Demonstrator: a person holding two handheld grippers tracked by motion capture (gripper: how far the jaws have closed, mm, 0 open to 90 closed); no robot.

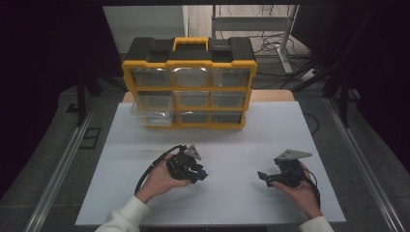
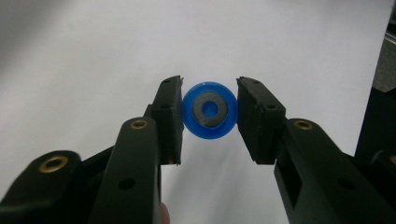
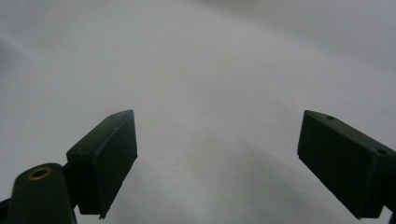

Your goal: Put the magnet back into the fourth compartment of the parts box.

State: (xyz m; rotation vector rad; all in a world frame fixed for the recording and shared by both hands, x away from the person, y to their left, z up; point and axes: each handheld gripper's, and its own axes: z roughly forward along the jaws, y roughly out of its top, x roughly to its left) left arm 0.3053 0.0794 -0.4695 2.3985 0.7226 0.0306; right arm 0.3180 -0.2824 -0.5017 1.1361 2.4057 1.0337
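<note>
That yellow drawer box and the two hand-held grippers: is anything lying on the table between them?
No. In the high view, bare white table separates the box from both grippers.

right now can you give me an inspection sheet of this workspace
surface: white table top, bare around the hands
job's things: small blue wheel with a dark hub, clamped between the left gripper's pads; yellow and black drawer box upright at the far edge, its lower left drawer pulled partly out
clutter: nothing seen
grippers: left gripper shut on the wheel, off the table; right gripper open, nothing between its jaws
cables: one black cable loops from the left gripper; loose wires on the floor behind the box
surroundings: metal frame rails at both sides, dark curtains beyond
</note>
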